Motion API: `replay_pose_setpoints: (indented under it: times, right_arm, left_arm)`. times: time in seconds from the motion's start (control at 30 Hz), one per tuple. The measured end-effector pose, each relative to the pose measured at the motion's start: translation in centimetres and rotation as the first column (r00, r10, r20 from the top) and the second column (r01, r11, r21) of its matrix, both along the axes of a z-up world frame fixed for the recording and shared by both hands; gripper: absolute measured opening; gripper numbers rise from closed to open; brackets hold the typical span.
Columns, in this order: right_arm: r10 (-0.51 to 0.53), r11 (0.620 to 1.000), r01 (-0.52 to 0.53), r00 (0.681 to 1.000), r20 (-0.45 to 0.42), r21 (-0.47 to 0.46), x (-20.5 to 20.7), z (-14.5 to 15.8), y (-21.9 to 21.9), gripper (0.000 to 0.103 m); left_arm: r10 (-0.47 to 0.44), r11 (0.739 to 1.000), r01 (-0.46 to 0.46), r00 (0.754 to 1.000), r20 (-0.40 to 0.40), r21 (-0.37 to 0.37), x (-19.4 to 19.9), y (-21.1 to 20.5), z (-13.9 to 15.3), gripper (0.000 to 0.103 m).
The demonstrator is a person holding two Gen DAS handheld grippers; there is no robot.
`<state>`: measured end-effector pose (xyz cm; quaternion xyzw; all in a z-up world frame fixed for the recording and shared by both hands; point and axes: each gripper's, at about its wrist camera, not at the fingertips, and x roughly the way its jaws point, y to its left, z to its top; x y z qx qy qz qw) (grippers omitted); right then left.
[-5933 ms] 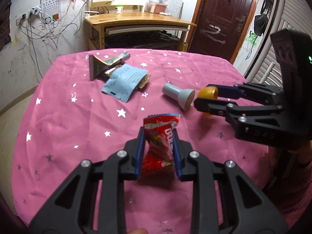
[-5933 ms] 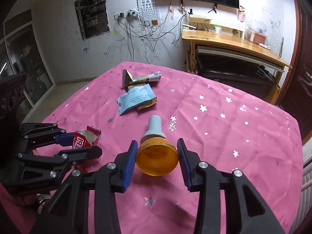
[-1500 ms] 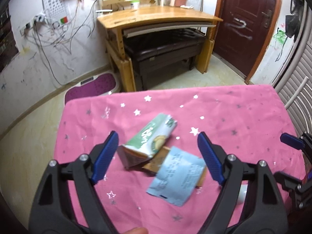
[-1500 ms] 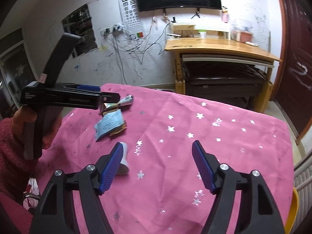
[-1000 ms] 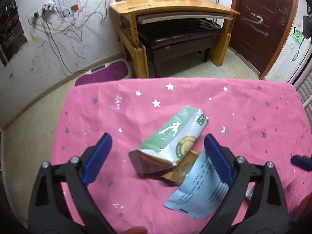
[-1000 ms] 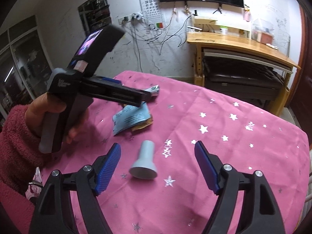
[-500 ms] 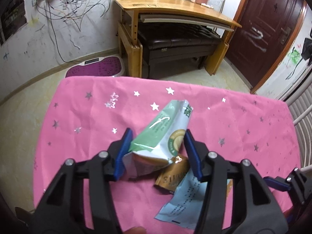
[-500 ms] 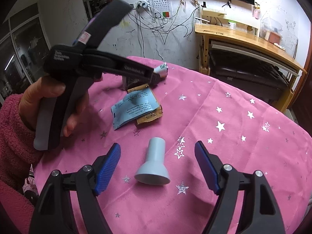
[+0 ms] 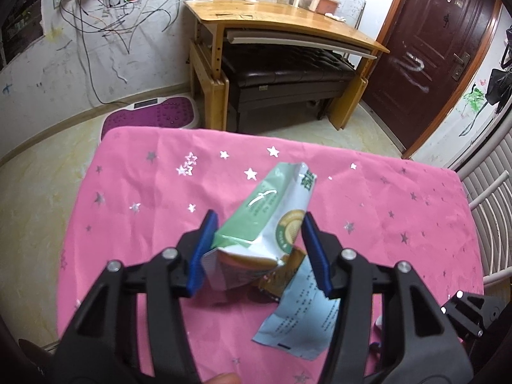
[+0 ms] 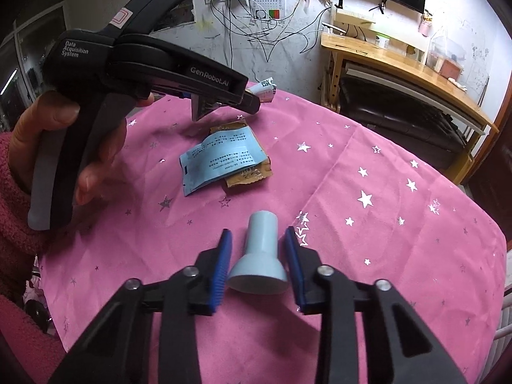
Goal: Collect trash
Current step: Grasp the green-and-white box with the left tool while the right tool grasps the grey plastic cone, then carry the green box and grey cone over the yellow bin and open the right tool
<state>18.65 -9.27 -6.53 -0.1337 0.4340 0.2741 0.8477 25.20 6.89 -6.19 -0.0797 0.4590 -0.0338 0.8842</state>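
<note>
My left gripper [image 9: 259, 252] is shut on a green and silver snack bag [image 9: 272, 220] and holds it above the pink star cloth [image 9: 144, 198]; the bag also shows past the left gripper in the right wrist view [image 10: 264, 91]. A blue paper packet [image 9: 300, 316] lies on a brown wrapper [image 9: 289, 270] below it, both also in the right wrist view [image 10: 220, 160]. My right gripper [image 10: 259, 268] has closed in around a pale grey funnel-shaped cap [image 10: 260, 260] lying on the cloth, its pads [image 10: 220, 272] right at the cap's wide rim.
The round table's far edge [image 9: 224, 132] drops to the floor. Beyond it stand a wooden desk [image 9: 281, 19] with a black bench [image 9: 288, 67] and a purple mat [image 9: 150, 116]. A dark door [image 9: 438, 51] is at the right.
My left gripper has closed on the green snack bag and raised it off the cloth. My right gripper has come down and narrowed around the grey cap.
</note>
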Motion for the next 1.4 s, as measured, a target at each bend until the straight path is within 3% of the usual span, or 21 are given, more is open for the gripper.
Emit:
replay_pose_setpoints:
  times: [0.73,1.4]
  right_arm:
    - [-0.04,0.998,0.035,0.995,0.095,0.046,-4.1,3.1,-2.8,0.026]
    - [-0.17,0.981,0.154,0.976,0.137,0.115,-5.1,5.6,-10.5,0.026]
  left_arm:
    - [-0.03,0.999,0.027,0.997,0.07,0.042,-3.4,-3.3,3.7,0.051]
    - [-0.134,0.988,0.126,0.987,0.091,0.09,-4.6,-11.7,5.5,0.051]
